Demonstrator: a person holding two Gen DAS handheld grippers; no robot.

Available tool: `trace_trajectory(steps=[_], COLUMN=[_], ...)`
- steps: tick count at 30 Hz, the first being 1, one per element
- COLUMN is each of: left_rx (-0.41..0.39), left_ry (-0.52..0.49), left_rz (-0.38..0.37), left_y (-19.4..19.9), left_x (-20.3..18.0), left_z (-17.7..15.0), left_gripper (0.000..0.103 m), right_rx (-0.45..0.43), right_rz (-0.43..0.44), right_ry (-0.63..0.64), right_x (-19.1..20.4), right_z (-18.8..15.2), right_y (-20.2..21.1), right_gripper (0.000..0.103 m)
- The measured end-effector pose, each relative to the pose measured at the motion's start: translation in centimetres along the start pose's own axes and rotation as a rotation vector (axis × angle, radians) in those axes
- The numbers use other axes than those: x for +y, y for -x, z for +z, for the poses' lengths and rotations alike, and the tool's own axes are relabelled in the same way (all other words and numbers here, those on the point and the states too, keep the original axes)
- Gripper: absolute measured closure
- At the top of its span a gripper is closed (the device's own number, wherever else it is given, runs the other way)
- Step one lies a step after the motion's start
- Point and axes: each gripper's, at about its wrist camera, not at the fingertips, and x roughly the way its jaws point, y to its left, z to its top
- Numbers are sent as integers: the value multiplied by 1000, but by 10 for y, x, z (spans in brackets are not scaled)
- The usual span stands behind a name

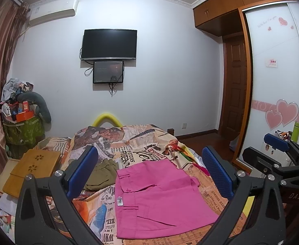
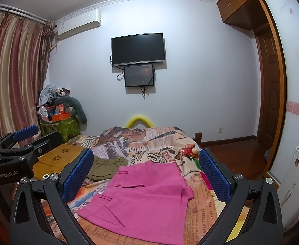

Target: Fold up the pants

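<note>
Pink pants (image 1: 157, 200) lie flat in a compact folded rectangle on the printed bed cover, waistband to the left; they also show in the right wrist view (image 2: 143, 198). My left gripper (image 1: 149, 175) is open and empty, held above the pants, blue pads wide apart. My right gripper (image 2: 147, 175) is open and empty too, above the same pants. The right gripper also shows at the right edge of the left wrist view (image 1: 280, 155), and the left gripper at the left of the right wrist view (image 2: 29, 138).
An olive green garment (image 1: 102, 173) lies just left of the pants. A wooden lap tray (image 1: 33, 169) sits at the bed's left. A heaped basket (image 1: 20, 118) stands by the curtain. A wardrobe (image 1: 276, 77) is on the right.
</note>
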Motion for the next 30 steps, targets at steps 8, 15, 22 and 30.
trace_trajectory(steps=[8,15,22,30], left_rx=[1,-1,3,7], left_ry=[-5,-14,-14,-14], left_rz=[-1,-2,-4,-6], left_y=[-1,-1,0,0], left_x=[0,-3,-3,-3], left_z=[0,-1,-1,1], left_gripper=[0,0,0,0], right_rx=[1,1,1,2], right_rz=[0,1,1,2], right_ry=[-1,-2,-4,-5], right_x=[-1,-2,-2,-2], right_z=[1,2,2,2], right_y=[0,0,0,-1], right_gripper=[0,0,0,0])
